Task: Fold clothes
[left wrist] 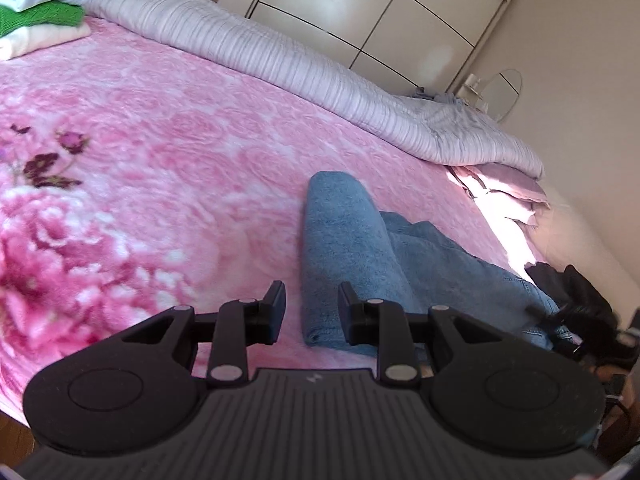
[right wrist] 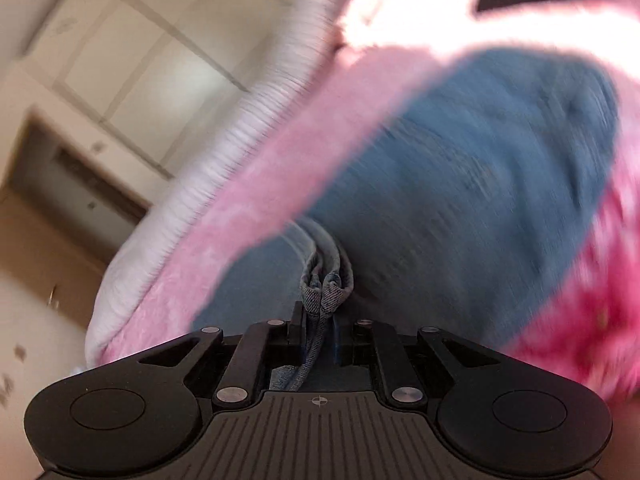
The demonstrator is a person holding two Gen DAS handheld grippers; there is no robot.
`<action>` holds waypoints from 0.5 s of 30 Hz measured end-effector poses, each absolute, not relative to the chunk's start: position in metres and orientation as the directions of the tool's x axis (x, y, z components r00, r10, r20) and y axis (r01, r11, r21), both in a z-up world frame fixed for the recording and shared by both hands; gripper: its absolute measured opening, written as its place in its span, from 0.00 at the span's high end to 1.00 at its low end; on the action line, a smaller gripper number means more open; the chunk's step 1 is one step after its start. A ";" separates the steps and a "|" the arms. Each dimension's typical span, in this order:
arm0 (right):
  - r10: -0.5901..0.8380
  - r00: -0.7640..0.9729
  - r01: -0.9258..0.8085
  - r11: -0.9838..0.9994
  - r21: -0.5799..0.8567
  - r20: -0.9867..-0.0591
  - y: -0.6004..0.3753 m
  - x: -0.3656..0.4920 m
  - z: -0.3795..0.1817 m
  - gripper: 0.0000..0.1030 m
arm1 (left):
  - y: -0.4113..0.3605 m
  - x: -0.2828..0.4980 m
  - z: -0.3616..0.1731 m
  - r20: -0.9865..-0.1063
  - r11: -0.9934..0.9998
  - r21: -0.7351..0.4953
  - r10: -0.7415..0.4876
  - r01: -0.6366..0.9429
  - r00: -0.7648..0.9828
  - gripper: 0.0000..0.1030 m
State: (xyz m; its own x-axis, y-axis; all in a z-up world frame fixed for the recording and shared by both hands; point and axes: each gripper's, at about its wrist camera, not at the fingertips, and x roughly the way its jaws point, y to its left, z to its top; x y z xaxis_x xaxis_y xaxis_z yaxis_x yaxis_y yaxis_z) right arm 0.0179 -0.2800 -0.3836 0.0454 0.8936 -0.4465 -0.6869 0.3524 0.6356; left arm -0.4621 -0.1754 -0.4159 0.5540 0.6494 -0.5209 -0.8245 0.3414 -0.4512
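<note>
Jeans (left wrist: 344,248) on the pink bed (left wrist: 168,152) near its right edge, right gripper (right wrist: 326,320) jaws clamped on a bunched denim hem, left gripper (left wrist: 311,304) jaws apart, just above the jeans' left edge.

My left wrist view sits above the bed (left wrist: 160,128), looking forward and down past the left hand-held gripper (left wrist: 311,312) toward the wardrobe (left wrist: 360,12). My right wrist view is much nearer, tilted and blurred, almost on the jeans (right wrist: 460,184) ahead of the right hand-held gripper (right wrist: 324,332). Both views share jeans, bed and wardrobe.
</note>
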 end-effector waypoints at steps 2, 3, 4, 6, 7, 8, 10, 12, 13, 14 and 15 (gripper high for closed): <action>0.918 0.089 -0.743 0.320 0.588 -0.387 -0.294 0.014 -0.370 0.90 | -0.174 -0.455 -0.414 -0.518 0.353 -0.448 0.646 -0.821 0.561 0.78; 0.929 0.118 -0.779 0.305 0.548 -0.350 -0.303 0.010 -0.362 0.90 | -0.172 -0.450 -0.414 -0.520 0.359 -0.447 0.642 -0.820 0.564 0.78; 0.935 0.149 -0.808 0.303 0.506 -0.322 -0.311 0.005 -0.358 0.90 | -0.171 -0.445 -0.414 -0.525 0.360 -0.446 0.636 -0.819 0.565 0.78; 0.900 0.217 -0.821 0.378 0.428 -0.378 -0.315 0.003 -0.370 0.90 | -0.169 -0.434 -0.415 -0.535 0.364 -0.442 0.626 -0.819 0.567 0.78; 0.868 0.230 -0.800 0.426 0.422 -0.440 -0.315 0.013 -0.384 0.90 | -0.169 -0.427 -0.416 -0.537 0.368 -0.440 0.624 -0.819 0.568 0.78; 0.831 0.225 -0.750 0.481 0.454 -0.508 -0.316 0.029 -0.400 0.90 | -0.169 -0.421 -0.416 -0.535 0.375 -0.441 0.620 -0.815 0.574 0.78; 0.819 0.173 -0.641 0.515 0.569 -0.546 -0.328 0.057 -0.424 0.90 | -0.169 -0.410 -0.416 -0.538 0.386 -0.446 0.606 -0.808 0.586 0.78; 0.830 0.148 -0.603 0.507 0.616 -0.538 -0.336 0.066 -0.428 0.90 | -0.168 -0.399 -0.417 -0.547 0.395 -0.443 0.592 -0.805 0.592 0.78; 0.828 0.158 -0.627 0.505 0.593 -0.538 -0.334 0.064 -0.423 0.90 | -0.168 -0.395 -0.416 -0.548 0.402 -0.440 0.588 -0.803 0.594 0.78; 0.834 0.164 -0.648 0.494 0.580 -0.527 -0.332 0.063 -0.416 0.90 | -0.168 -0.391 -0.415 -0.548 0.407 -0.438 0.585 -0.801 0.597 0.78; 0.840 0.169 -0.668 0.482 0.566 -0.515 -0.330 0.062 -0.409 0.90 | -0.169 -0.387 -0.415 -0.547 0.412 -0.438 0.583 -0.799 0.601 0.78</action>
State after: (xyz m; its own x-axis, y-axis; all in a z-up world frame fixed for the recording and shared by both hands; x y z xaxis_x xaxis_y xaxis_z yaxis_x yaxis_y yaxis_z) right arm 0.0622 -0.3303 -0.4089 0.1694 0.8400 -0.5154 -0.6682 0.4823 0.5665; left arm -0.3874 -0.1686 -0.4145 0.6006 0.5831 -0.5471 -0.7990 0.4116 -0.4384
